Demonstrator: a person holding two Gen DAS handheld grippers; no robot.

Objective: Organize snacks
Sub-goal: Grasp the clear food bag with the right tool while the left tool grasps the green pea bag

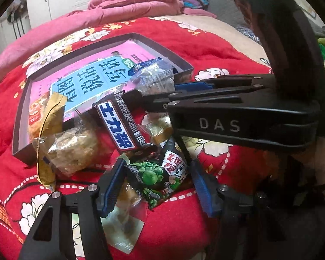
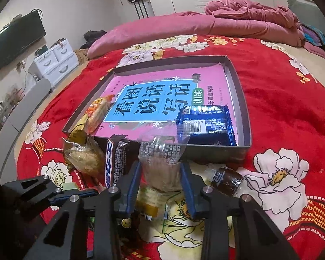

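A green pea snack packet lies on the red quilt between the pads of my left gripper, which stand at its edges without clearly squeezing it. My right gripper is shut on a clear bag of pale snack, just in front of the dark box tray. In the left wrist view that gripper reaches in from the right with the clear bag. A Snickers bar leans on the tray's near wall. Inside the tray lie a pink book, a blue wafer packet and an orange packet.
A clear bag of golden cake with a gold strip rests against the tray's corner. A small brown candy and a clear wrapper lie loose on the quilt. A rumpled pink blanket is heaped behind the tray.
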